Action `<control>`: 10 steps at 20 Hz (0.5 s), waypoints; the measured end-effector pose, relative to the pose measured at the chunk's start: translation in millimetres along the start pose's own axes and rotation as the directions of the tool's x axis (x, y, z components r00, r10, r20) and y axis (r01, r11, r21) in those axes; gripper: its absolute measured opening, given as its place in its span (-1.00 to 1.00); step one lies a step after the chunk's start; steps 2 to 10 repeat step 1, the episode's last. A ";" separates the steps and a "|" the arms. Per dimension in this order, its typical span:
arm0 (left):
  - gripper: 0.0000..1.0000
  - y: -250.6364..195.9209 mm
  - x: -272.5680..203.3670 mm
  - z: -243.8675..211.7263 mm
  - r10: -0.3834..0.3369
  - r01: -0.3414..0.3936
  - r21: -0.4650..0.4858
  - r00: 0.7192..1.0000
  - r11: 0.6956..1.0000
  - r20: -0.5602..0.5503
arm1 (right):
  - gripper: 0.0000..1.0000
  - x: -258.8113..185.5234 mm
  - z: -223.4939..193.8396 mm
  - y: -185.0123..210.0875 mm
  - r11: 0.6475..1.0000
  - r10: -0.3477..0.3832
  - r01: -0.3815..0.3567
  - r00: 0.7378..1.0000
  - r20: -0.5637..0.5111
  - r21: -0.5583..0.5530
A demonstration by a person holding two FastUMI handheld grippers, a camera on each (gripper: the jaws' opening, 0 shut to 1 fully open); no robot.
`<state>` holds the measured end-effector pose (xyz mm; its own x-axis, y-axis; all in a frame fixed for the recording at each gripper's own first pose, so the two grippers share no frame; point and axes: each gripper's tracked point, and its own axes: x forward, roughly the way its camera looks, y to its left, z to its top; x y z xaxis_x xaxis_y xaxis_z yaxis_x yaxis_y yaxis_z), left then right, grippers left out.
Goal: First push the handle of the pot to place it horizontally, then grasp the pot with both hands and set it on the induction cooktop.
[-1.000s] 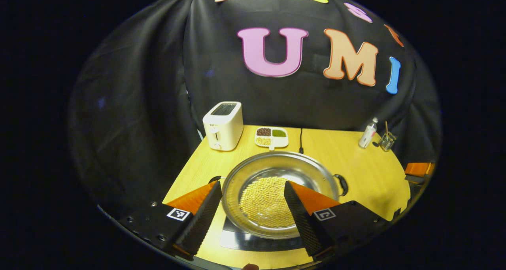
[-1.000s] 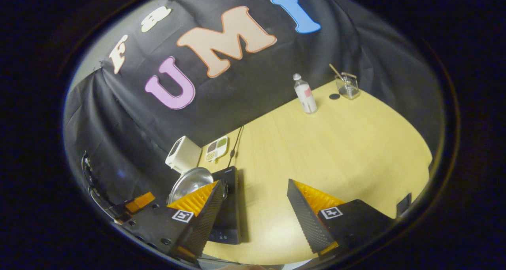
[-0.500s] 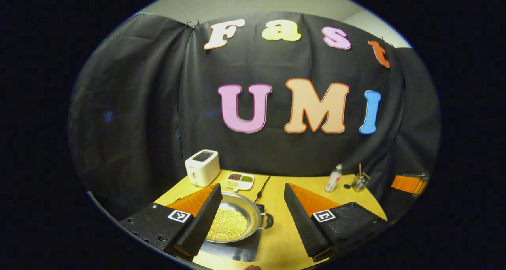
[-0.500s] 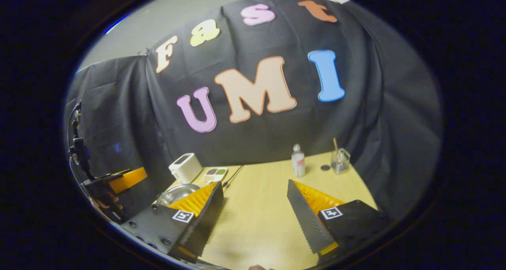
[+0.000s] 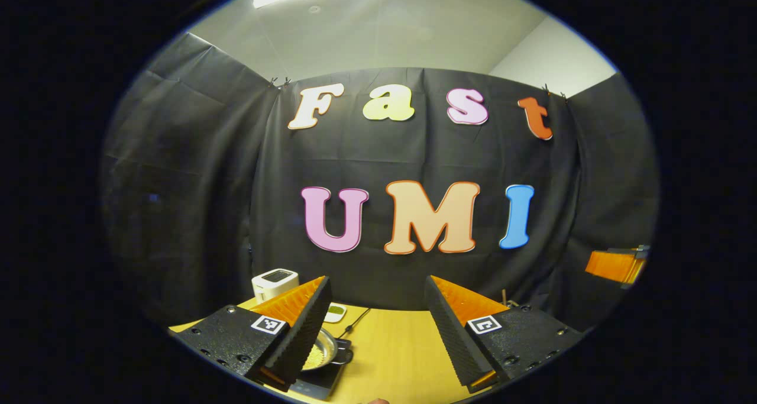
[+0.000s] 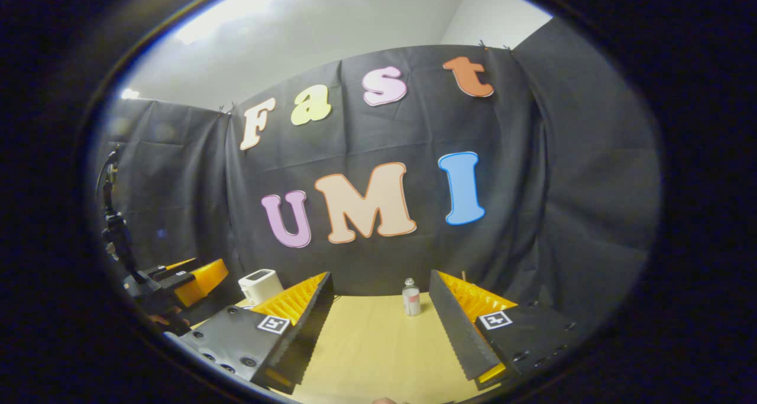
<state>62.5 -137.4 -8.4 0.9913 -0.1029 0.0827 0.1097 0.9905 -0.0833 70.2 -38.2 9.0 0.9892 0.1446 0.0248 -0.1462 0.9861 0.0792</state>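
Wooden table [image 5: 396,356] runs to the black cloth wall under a pale ceiling. Left gripper [image 5: 375,333] released, empty, raised above the near edge; its view catches the pot [image 5: 322,352] on the induction cooktop [image 5: 322,380] by the table's left side, toaster [image 5: 274,283] behind. Right gripper [image 6: 381,327] released, empty; its view has a bottle [image 6: 410,297] at the far edge.
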 end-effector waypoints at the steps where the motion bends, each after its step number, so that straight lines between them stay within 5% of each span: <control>1: 0.86 -7.9 -1.8 1.4 -0.016 0.016 -0.014 1.000 1.000 0.009 | 0.84 -3.7 0.2 -8.1 1.000 -0.020 0.020 1.000 0.002 0.001; 10: 0.86 -7.9 -1.8 1.4 -0.016 0.016 -0.014 1.000 1.000 0.009 | 0.84 -3.7 0.2 -8.1 1.000 -0.020 0.020 1.000 0.002 0.001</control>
